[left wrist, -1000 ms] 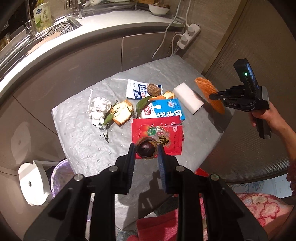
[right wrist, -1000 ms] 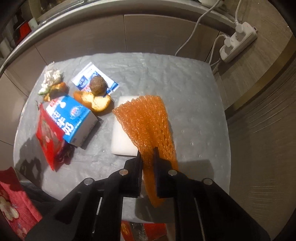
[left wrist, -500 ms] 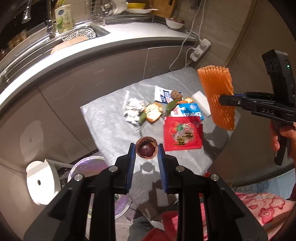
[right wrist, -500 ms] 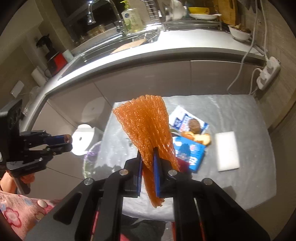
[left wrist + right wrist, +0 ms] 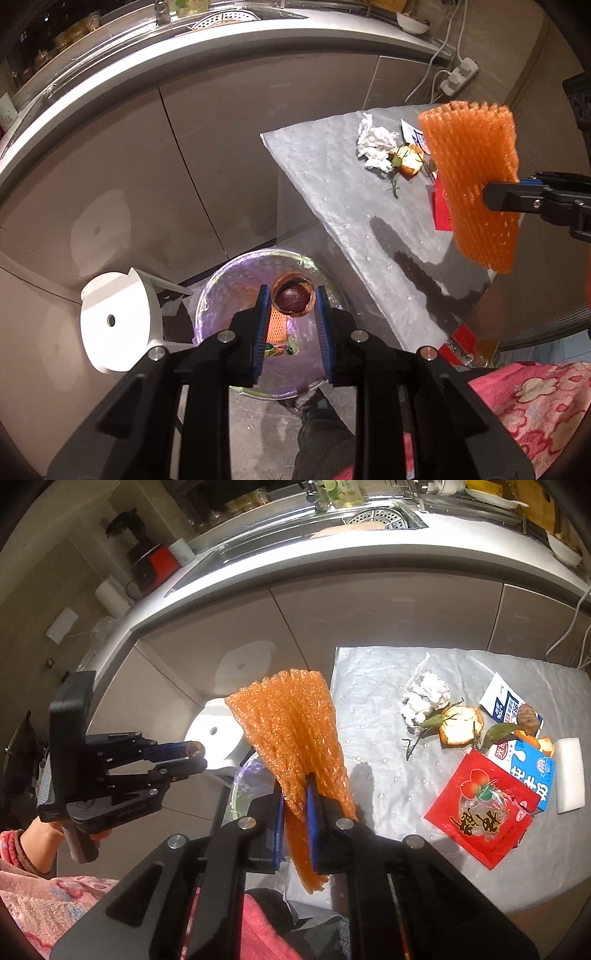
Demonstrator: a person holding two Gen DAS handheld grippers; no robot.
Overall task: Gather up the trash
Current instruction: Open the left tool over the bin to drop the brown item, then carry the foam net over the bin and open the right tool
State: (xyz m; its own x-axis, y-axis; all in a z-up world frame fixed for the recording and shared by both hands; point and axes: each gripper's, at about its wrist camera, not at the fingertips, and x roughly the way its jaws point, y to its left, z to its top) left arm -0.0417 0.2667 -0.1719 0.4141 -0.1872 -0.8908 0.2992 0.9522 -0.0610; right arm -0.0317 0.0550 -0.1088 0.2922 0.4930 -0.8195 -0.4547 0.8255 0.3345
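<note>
My left hand-held gripper (image 5: pixel 291 301) held the fruit shell (image 5: pixel 291 298) pinched above the open bin (image 5: pixel 221 280) for dropping; my right hand-held gripper (image 5: pixel 295 805) clamped the orange foam net (image 5: pixel 295 731) beside the bench (image 5: pixel 369 686) edge.

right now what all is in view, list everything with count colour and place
fruit shell: 1, brown, between left gripper fingers, over bin
foam net: 1, orange, in right gripper
bin: 1, purple liner, floor beside table
bin lid: 1, white, floor beside bin
tissue: 1, white, table
peel: 1, orange, table
milk carton: 1, blue-white, table
snack packet: 1, red, table
left gripper: 1, black
right gripper: 1, black
</note>
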